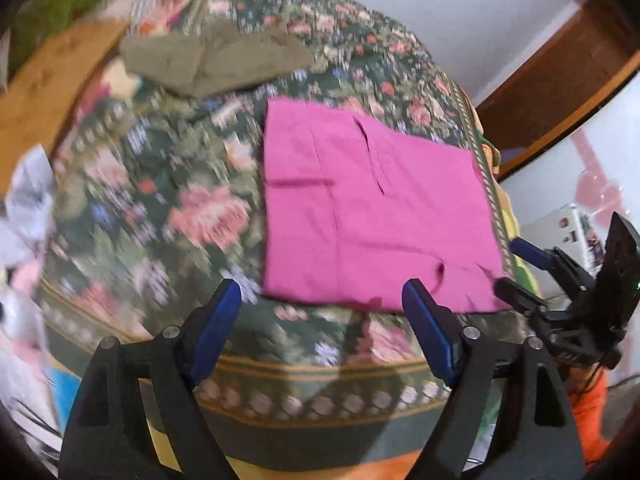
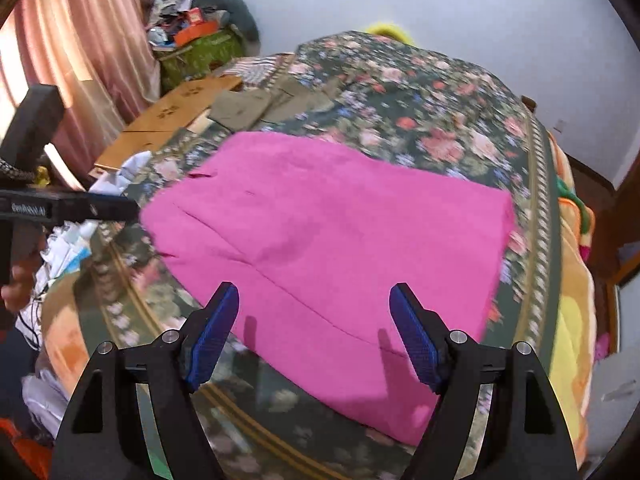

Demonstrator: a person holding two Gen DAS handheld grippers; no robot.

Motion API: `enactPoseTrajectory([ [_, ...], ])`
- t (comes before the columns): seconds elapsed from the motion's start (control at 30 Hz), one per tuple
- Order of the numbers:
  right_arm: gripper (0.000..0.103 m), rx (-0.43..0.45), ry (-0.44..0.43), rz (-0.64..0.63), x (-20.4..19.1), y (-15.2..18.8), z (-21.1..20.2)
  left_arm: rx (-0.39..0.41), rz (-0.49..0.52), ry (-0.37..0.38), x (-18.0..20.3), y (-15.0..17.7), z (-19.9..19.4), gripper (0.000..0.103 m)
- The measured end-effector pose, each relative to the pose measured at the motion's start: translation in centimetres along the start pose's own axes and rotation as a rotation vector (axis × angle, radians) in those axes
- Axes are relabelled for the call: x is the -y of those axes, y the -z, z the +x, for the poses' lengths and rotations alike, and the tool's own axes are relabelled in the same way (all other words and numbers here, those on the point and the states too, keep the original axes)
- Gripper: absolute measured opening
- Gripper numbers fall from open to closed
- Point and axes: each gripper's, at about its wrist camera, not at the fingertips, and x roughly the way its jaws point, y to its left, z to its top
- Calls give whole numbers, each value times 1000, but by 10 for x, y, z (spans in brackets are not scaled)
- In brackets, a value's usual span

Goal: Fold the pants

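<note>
Presumably soft and light, the pink pants (image 2: 328,248) are best pinched at the 5 o'clock hem corner; both the left gripper (image 1: 322,308) and right gripper (image 2: 314,312) are held agape, empty.

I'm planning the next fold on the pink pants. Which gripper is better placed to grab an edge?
Right, probably. The right gripper hangs open directly over the folded magenta cloth pants, their near edge between its fingers. The left gripper is open too, but mostly over the floral bedspread.

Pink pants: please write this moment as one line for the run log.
pink pants: folded flat on floral bedspread | left gripper: open, empty | right gripper: open, empty | olive garment: farther back on bed
</note>
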Motion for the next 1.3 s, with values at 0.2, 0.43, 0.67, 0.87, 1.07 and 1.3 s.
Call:
enactPoseTrajectory([
  [0.2, 75, -33, -34, 25, -4, 1, 25, -63, -134, 167, -8, 14, 16, 82],
  [0.43, 75, -106, -67, 91, 10, 12, 44, -63, -267, 298, -22, 4, 29, 82],
  [0.67, 75, -109, -120, 132, 16, 20, 45, -30, -222, 166, -8, -15, 39, 63],
  [0.87, 75, -115, -114, 117, 18, 23, 40, 11, -178, 83, -2, -19, 36, 24],
  [1.07, 74, -134, -68, 113, 32, 31, 30, 153, -20, -114, 17, -7, 13, 20],
  [1.3, 74, -110, -44, 120, 39, 52, 12, 289, 266, -401, 50, 10, -4, 20],
])
